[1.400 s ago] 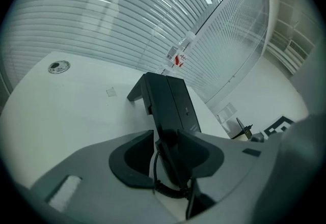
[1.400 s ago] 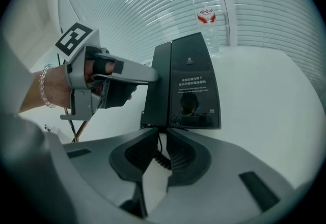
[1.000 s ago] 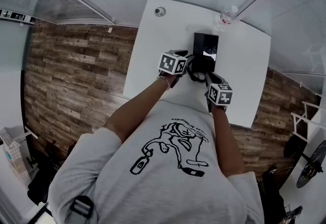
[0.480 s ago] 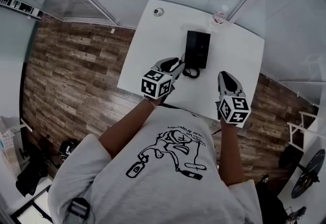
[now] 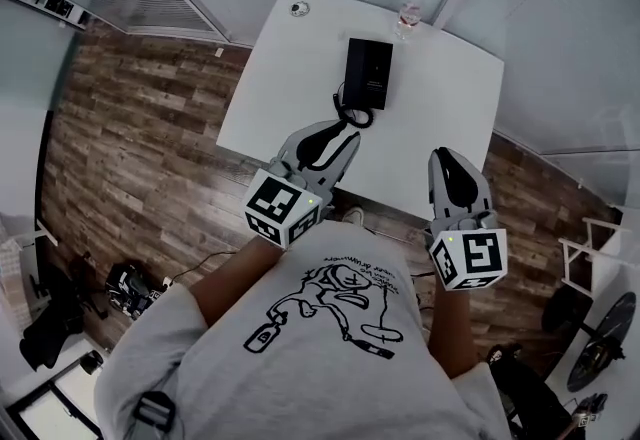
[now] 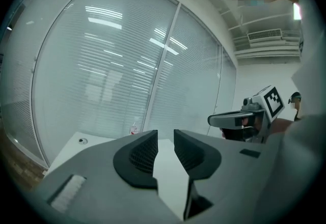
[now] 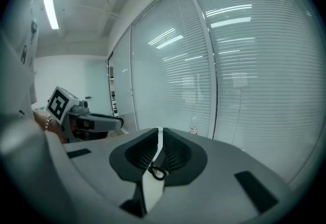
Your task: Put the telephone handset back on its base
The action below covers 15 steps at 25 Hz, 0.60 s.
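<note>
At the far left of the white table [image 5: 270,88] we see a small round object [image 5: 298,8], and below it our left gripper [image 5: 338,140], which has drawn back from the telephone to the table's near edge. Its jaws are closing with a clear gap left and nothing between them. At the table's middle sits the black telephone [image 5: 368,73], its coiled cord [image 5: 350,116] trailing toward us. It reads as one dark block, so we judge the handset is back on its base, though it is too small to be sure. A water bottle [image 5: 408,8] stands just beyond it. At the right, our right gripper [image 5: 446,160] has also pulled away, jaws pressed together and empty. With both grippers withdrawn, the task looks finished. Only the head view shows the telephone. The left gripper view and the right gripper view look over the jaws toward blind-covered glass walls, and each catches the other gripper and the distant bottle.
</note>
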Available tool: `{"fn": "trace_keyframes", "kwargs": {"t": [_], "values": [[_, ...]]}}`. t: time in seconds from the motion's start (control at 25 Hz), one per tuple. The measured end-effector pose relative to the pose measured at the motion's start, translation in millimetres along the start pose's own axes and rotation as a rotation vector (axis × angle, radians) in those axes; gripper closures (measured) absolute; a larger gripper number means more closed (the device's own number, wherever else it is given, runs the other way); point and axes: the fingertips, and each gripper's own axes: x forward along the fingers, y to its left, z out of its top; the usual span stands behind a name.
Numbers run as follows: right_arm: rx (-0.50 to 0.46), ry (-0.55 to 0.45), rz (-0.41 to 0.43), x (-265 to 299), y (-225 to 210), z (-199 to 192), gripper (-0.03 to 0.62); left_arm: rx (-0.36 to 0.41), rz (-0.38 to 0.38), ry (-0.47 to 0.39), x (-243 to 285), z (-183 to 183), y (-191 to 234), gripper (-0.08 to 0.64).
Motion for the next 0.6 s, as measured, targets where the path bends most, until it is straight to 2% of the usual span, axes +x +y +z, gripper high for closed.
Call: {"fn": "trace_keyframes", "kwargs": {"t": [0.24,0.4,0.6], "values": [[-0.008,-0.049,0.047,-46,26,22,0.569,0.020,-0.003,-0.080,-35,25,-51,0.462],[-0.027,-0.075,0.054,-62,41,34,0.569,-0.009,-0.013,-0.115,-51,33,-68,0.474],[-0.042,-0.098,0.054,-67,55,47,0.569,0.059,-0.022,-0.123,-61,39,-72,0.472]]}}
